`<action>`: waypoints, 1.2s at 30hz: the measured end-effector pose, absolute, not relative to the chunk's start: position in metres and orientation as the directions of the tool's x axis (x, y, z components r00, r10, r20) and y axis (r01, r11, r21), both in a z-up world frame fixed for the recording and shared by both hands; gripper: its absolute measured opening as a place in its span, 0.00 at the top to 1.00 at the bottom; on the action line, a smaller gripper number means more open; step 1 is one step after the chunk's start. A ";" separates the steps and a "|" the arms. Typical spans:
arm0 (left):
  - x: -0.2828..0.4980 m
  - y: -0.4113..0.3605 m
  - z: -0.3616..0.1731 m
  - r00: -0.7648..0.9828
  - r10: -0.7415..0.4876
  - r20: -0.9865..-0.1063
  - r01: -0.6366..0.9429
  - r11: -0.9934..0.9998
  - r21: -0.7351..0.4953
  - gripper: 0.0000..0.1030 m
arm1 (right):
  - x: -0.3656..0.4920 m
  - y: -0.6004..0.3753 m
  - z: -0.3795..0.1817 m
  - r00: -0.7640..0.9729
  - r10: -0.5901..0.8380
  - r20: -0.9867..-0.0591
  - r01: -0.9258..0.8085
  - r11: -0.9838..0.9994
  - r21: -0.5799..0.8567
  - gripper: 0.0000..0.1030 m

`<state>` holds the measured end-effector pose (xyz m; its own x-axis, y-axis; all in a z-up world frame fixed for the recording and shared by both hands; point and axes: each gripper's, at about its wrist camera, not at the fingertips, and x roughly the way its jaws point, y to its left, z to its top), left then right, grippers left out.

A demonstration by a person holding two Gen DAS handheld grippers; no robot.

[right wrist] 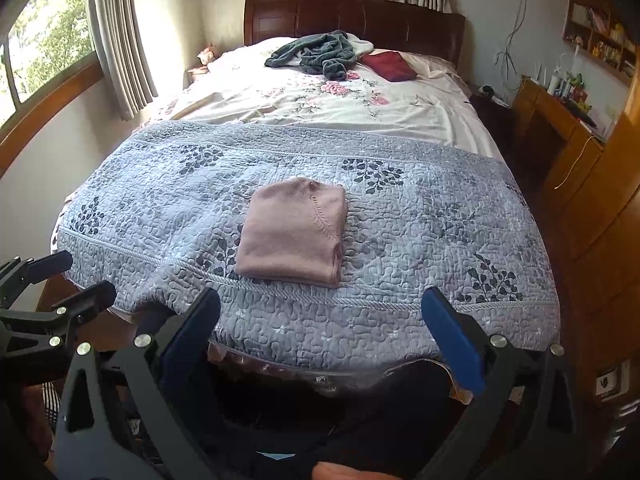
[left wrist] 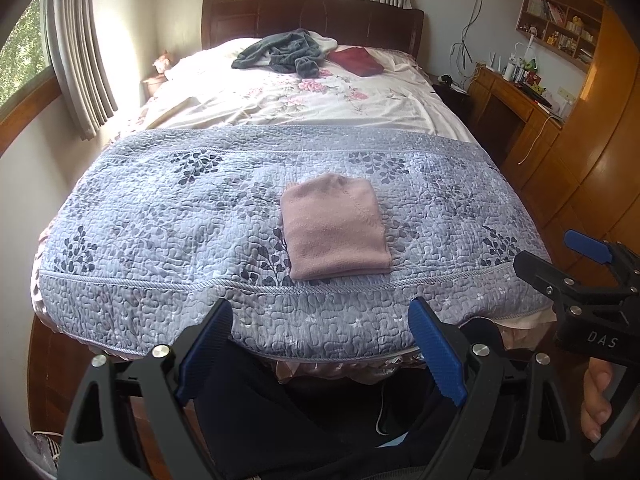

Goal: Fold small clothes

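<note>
Both grippers hang off the foot of the bed, nearer than the pink sweater (left wrist: 335, 227): the left gripper (left wrist: 324, 354) and the right gripper (right wrist: 326, 342) each stand with jaws spread wide and nothing between them. Beyond them the sweater lies folded into a neat rectangle on the blue quilt (left wrist: 160, 208), near its front edge, looking soft, light and limp, best lifted by pinching all layers at a folded edge. Farther off lie a grey garment (left wrist: 280, 54) and a dark red cloth (left wrist: 354, 61).
</note>
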<state>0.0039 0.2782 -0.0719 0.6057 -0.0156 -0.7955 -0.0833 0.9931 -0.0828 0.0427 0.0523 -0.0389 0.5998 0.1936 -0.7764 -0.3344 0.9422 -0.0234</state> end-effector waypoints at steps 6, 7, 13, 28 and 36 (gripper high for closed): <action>0.002 0.276 -0.071 0.609 -0.017 -0.793 -0.078 0.994 -0.081 0.13 | 0.040 0.052 -0.037 0.609 0.197 -0.768 -0.334 0.942 -0.023 0.03; 0.001 0.275 -0.071 0.610 -0.017 -0.792 -0.077 0.994 -0.080 0.13 | 0.039 0.052 -0.036 0.612 0.197 -0.766 -0.334 0.942 -0.025 0.03; 0.000 0.274 -0.070 0.611 -0.018 -0.791 -0.076 0.994 -0.081 0.13 | 0.037 0.052 -0.036 0.615 0.199 -0.763 -0.334 0.942 -0.023 0.03; 0.000 0.275 -0.065 0.621 -0.009 -0.784 -0.085 0.993 -0.079 0.13 | 0.039 0.056 -0.036 0.616 0.207 -0.760 -0.341 0.940 -0.021 0.03; 0.000 0.280 -0.069 0.620 0.009 -0.784 -0.108 0.991 -0.075 0.13 | 0.038 0.059 -0.043 0.606 0.214 -0.766 -0.350 0.937 -0.015 0.03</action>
<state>0.0001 0.2800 -0.0690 0.6202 0.0086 -0.7844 -0.1082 0.9913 -0.0747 0.0380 0.0590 -0.0427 0.6062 0.2142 -0.7659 -0.3503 0.9365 -0.0154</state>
